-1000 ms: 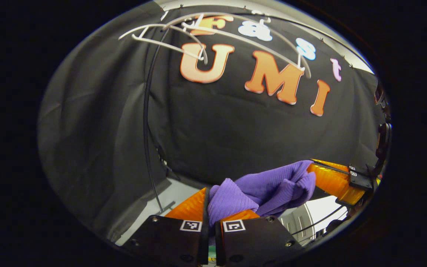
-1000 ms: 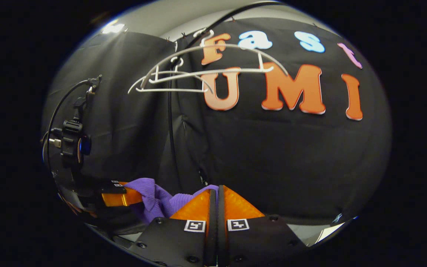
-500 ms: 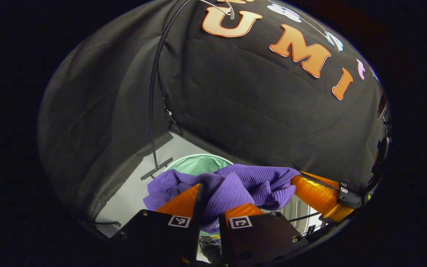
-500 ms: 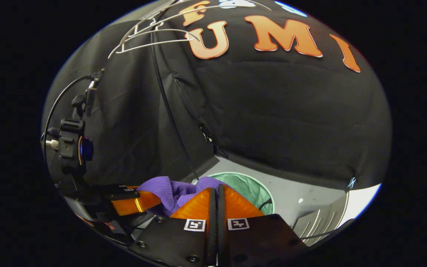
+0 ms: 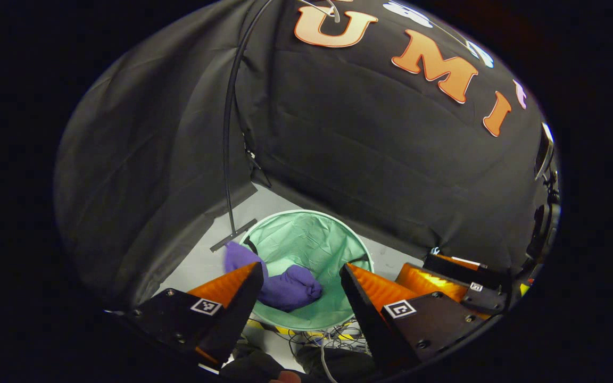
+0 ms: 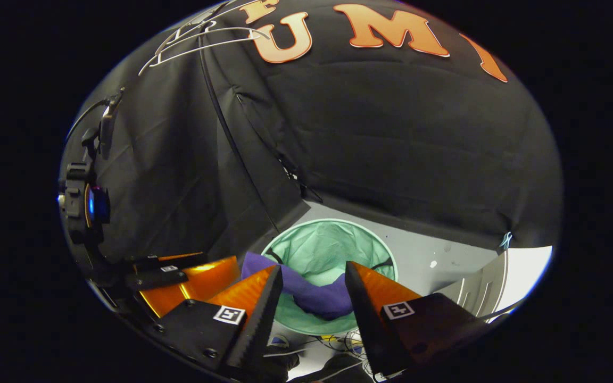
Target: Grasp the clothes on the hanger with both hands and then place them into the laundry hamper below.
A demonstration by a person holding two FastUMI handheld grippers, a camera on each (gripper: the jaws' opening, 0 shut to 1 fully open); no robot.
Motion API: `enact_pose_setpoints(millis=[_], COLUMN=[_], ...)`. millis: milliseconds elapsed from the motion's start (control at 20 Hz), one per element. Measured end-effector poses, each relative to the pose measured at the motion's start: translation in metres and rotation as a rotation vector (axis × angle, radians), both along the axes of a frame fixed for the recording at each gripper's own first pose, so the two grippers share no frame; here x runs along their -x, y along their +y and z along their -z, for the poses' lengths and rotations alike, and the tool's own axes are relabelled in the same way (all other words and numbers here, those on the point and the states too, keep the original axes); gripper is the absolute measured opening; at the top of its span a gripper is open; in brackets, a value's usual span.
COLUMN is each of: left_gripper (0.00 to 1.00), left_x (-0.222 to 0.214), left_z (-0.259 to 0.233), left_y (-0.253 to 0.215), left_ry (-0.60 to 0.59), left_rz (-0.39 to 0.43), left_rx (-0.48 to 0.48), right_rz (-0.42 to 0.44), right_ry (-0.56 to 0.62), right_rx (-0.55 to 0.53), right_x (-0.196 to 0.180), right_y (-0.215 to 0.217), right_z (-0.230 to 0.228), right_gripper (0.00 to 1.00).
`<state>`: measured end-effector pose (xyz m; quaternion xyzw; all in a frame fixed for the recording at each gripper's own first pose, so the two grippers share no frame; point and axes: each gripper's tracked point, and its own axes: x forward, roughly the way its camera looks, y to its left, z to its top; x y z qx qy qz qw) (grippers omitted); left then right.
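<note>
The purple ribbed garment [image 5: 284, 287] lies crumpled inside the round mint-green hamper [image 5: 306, 236] on the floor, one fold draped over the hamper's near left rim. In the right gripper view the same garment [image 6: 312, 293] rests low in the hamper [image 6: 333, 242]. My left gripper [image 5: 301, 279] hangs above the hamper, open, with nothing between its fingers. My right gripper [image 6: 312, 279] is also open and empty above the hamper. The right gripper [image 5: 445, 274] appears at the lower right of the left gripper view, the left gripper [image 6: 189, 274] at the lower left of the right gripper view. White hangers [image 6: 200, 40] hang high up.
A thin black rack pole [image 5: 228, 149] stands just left of the hamper on a flat foot [image 5: 233, 235]. Black cloth walls close in behind. Loose cables [image 5: 328, 335] lie on the pale floor in front of the hamper.
Both grippers opened and let go of the purple garment, which dropped into the hamper. Both views have tilted further down toward the floor.
</note>
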<state>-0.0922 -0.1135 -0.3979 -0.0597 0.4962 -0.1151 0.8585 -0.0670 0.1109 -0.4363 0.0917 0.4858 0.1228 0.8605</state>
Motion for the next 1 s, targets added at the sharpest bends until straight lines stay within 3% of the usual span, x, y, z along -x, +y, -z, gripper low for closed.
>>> enact_pose_setpoints(millis=[50, 100, 250, 300, 650, 850, 1000], left_gripper=[0.96, 0.96, 0.96, 0.96, 0.96, 0.96, 0.96], left_x=[0.000, 0.000, 0.001, 0.002, -0.003, -0.023, -0.044], left_z=[-0.001, -0.001, -0.002, -0.003, -0.029, -0.074, -0.120], left_y=[0.004, 0.006, 0.010, 0.010, 0.022, 0.024, 0.035], left_ry=[-0.005, -0.006, -0.005, -0.001, -0.052, -0.140, -0.282], left_rz=[-0.005, -0.004, 0.000, -0.004, -0.042, -0.088, -0.097], left_rx=[-0.007, -0.013, -0.017, -0.011, 0.010, 0.037, 0.026], right_rz=[0.009, 0.021, 0.051, 0.057, 0.030, 0.030, 0.059], right_ry=[0.010, 0.015, 0.034, 0.038, -0.051, -0.163, -0.245], right_rx=[0.006, 0.011, 0.019, 0.020, 0.064, 0.096, 0.087], right_x=[0.003, 0.003, 0.007, 0.008, -0.001, -0.015, -0.031], right_y=[-0.003, -0.007, -0.015, -0.015, -0.016, -0.022, -0.031], right_z=[0.004, 0.007, 0.008, 0.009, -0.013, -0.049, -0.088], right_gripper=[0.88, 0.82, 0.85, 0.95, 0.96, 0.96, 0.96])
